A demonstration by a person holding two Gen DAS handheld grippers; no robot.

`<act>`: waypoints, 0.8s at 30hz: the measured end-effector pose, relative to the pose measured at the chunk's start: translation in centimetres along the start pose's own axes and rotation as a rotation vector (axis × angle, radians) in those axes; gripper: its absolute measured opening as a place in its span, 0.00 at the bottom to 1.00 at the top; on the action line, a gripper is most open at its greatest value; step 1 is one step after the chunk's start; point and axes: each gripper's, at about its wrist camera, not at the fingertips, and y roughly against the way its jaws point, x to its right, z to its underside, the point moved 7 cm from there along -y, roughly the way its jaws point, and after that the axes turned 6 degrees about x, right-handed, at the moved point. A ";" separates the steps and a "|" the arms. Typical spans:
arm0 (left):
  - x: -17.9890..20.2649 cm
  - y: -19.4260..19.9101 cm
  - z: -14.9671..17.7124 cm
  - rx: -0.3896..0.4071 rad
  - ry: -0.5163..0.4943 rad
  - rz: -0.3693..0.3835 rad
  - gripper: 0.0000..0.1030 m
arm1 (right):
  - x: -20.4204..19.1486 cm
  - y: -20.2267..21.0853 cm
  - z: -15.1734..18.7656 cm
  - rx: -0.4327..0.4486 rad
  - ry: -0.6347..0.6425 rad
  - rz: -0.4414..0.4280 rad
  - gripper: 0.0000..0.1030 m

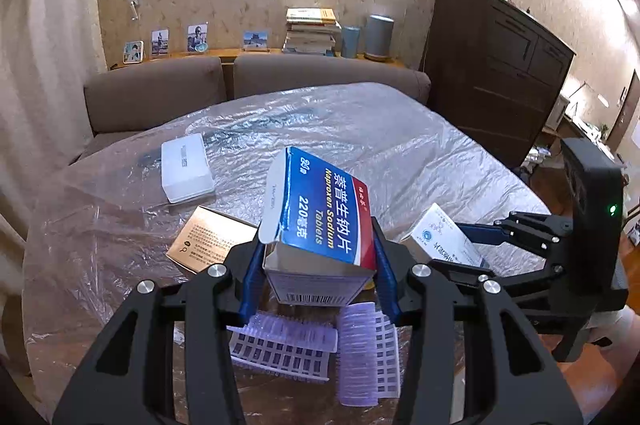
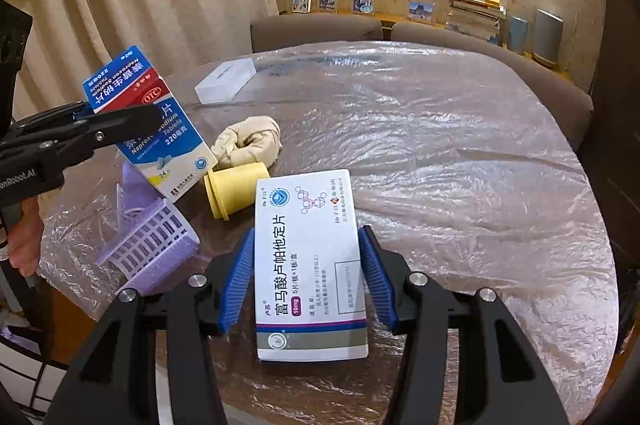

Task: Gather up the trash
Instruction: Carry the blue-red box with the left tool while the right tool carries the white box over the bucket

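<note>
Gripping boxes (image 1: 320,221), both jaws apparently closed.

Left gripper (image 1: 318,261) points forward and down, jaws closed on the flanks of a blue medicine box (image 1: 320,221), which is held clear of the surface. Right gripper (image 2: 308,277) is also pitched down, its blue pads (image 2: 240,281) flanking a white medicine box (image 2: 310,265); contact not clear. A bare hand (image 2: 24,241) shows behind the left gripper.
</note>
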 end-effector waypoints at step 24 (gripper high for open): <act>-0.6 3.2 -2.8 0.114 0.028 -0.040 0.46 | -0.6 2.1 -4.6 0.121 -0.001 0.014 0.50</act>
